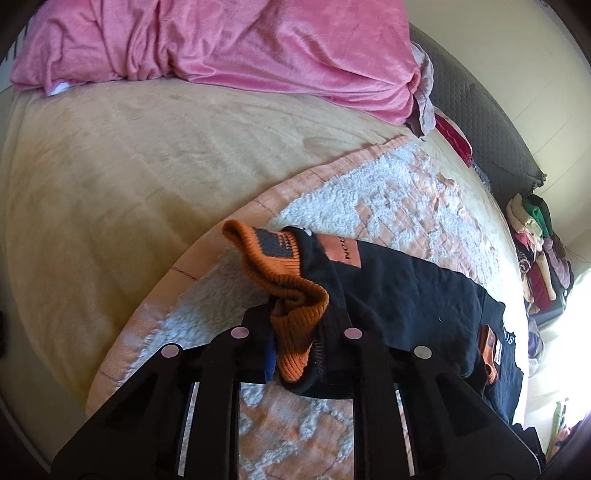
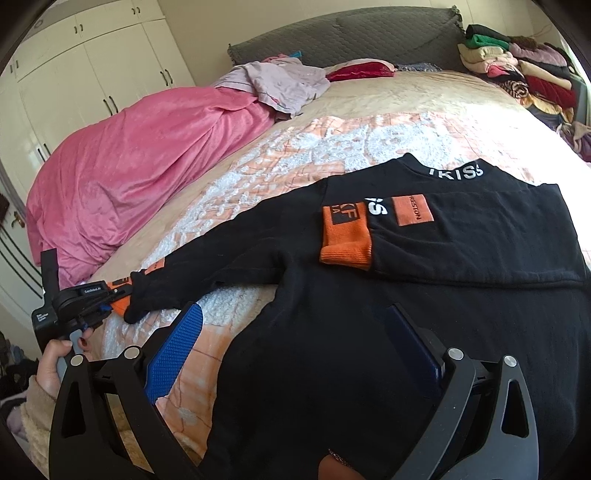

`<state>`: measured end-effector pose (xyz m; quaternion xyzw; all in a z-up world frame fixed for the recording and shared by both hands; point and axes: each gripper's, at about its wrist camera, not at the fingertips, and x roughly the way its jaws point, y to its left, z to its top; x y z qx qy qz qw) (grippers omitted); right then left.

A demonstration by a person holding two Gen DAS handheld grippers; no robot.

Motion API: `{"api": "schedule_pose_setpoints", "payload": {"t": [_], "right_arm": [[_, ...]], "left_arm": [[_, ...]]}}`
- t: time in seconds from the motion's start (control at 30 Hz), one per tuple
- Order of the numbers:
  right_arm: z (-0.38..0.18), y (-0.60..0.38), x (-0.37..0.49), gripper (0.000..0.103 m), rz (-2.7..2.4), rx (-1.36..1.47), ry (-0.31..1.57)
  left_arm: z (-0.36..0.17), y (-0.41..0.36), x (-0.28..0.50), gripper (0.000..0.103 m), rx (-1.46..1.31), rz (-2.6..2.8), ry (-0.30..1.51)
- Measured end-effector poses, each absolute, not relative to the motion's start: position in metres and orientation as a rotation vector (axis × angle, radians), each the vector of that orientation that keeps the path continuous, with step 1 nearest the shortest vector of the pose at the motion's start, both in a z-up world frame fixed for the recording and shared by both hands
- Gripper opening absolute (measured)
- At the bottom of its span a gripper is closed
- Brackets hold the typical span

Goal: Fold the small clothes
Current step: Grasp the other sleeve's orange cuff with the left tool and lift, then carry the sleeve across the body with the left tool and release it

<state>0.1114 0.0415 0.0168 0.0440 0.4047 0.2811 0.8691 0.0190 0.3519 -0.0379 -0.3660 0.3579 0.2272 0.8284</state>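
Note:
A black sweater [image 2: 461,240] with orange cuffs lies spread on an orange-and-white blanket [image 2: 314,147] on the bed. One sleeve is folded across the chest, its orange cuff [image 2: 345,243] lying flat. The other sleeve stretches out to the left. My left gripper [image 1: 299,321] is shut on that sleeve's orange cuff [image 1: 291,295], which bunches between the jaws. The left gripper [image 2: 110,299] also shows in the right wrist view, held by a hand [image 2: 51,362]. My right gripper [image 2: 295,314] stands open above the sweater's lower body, its blue pads [image 2: 173,350] wide apart.
A pink blanket [image 2: 129,177] is heaped along the bed's left side, with a lilac cloth [image 2: 280,81] beyond it. A stack of folded clothes [image 2: 517,70] sits at the far right by the grey headboard [image 2: 351,33]. White wardrobes [image 2: 92,66] stand at the left.

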Motion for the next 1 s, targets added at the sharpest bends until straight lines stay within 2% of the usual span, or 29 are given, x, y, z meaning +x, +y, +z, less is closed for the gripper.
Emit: {"api": "schedule_pose_setpoints", "payload": {"t": [0.53, 1.0], "right_arm": [[0.023, 0.018, 0.115, 0.098, 0.59, 0.173, 0.836], [0.03, -0.045, 0.121, 0.098, 0.47, 0.275, 0.82]], "left_arm": [[0.045, 0.302, 0.047, 0.007, -0.667, 0.322, 0.627], [0.092, 0.199, 0.111, 0.007, -0.519, 0.107, 0.624]]}}
